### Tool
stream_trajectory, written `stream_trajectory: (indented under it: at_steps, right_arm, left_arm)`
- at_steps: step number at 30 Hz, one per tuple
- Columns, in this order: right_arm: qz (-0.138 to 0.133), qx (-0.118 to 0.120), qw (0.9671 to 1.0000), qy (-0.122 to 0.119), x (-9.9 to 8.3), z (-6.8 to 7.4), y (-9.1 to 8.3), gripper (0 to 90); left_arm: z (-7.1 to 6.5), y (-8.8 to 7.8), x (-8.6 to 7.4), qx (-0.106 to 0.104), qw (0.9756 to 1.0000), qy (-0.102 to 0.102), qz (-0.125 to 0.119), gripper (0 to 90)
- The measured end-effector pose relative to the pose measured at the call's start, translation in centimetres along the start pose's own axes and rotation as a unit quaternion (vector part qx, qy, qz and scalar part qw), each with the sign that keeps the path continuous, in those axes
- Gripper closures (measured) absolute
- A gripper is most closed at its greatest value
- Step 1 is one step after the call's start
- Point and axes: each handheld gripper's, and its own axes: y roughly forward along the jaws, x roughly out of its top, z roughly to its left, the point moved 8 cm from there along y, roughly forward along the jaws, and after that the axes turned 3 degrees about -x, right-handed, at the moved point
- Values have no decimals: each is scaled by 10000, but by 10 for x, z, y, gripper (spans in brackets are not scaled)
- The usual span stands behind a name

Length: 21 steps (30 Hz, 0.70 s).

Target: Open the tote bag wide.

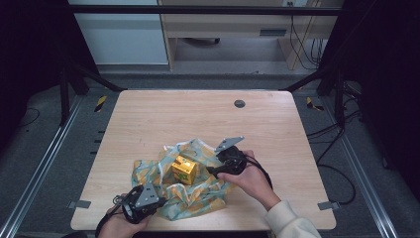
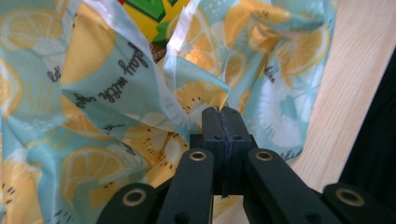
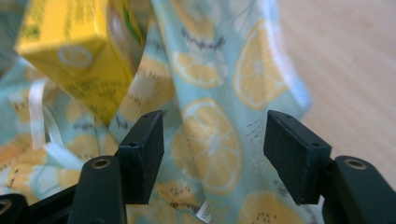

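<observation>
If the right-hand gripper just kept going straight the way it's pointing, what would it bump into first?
Most likely the lemon-print cloth, which lies straight ahead between the right gripper's open jaws. The yellow box sits further on and off to one side, so it would probably be missed, though depth is hard to judge here.

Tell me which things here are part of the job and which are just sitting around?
Part of the job:
- lemon-print cloth, crumpled on the table
- yellow carton sitting on the cloth
- left gripper, jaws shut at the cloth's edge
- right gripper, jaws open over the cloth

Just sitting around:
- wooden table
- grey round cap set in the tabletop
</observation>
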Motion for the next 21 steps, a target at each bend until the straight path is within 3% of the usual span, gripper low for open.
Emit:
stream_trajectory:
  at_steps: [2,3,7,11,16,19,21]
  right_arm:
    - [243,-77,9996,-136,-6,2,7,505]
    - [325,-149,9992,-197,-8,1,9,593]
    - [225,-142,9995,-168,-7,1,10,884]
    - [32,-139,9999,33,5,-9,2,900]
    - [-88,-220,9995,223,16,-24,-4,900]
    - [9,-328,9990,309,14,-35,3,900]
    - [146,-469,9986,173,9,-40,9,900]
  left_arm:
    - [2,0,-2,88,9999,44,91,900]
    - [3,0,-3,120,9998,85,140,900]
    - [6,0,-6,212,9994,119,266,900]
    - [12,-2,-10,247,9993,43,282,900]
    - [21,-8,-14,575,9975,99,410,900]
    - [24,-11,-18,639,9970,71,441,900]
    - [26,-14,-20,690,9966,52,452,900]
